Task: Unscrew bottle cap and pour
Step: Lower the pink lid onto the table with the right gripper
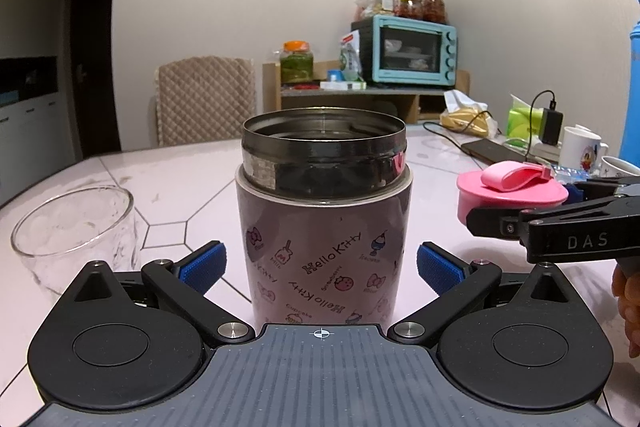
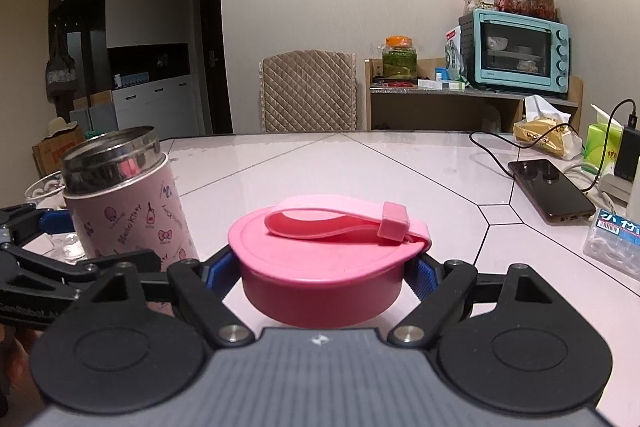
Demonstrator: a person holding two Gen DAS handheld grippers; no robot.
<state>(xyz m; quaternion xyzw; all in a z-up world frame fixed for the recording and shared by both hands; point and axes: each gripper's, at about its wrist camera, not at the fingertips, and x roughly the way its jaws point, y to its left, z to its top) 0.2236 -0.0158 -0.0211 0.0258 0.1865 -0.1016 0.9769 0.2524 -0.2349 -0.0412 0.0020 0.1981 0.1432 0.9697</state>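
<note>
Far left I see a clear ribbed glass (image 1: 72, 227). My left gripper (image 1: 320, 263) stands apart around the open, steel-rimmed pink flask (image 1: 326, 227), pads not touching. On the right, my right gripper (image 2: 326, 273) clamps the round pink cap (image 2: 326, 267).

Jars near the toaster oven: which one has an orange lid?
The green-filled jar on the shelf left of the toaster oven; the other jars sit on top of it with gold lids.
</note>
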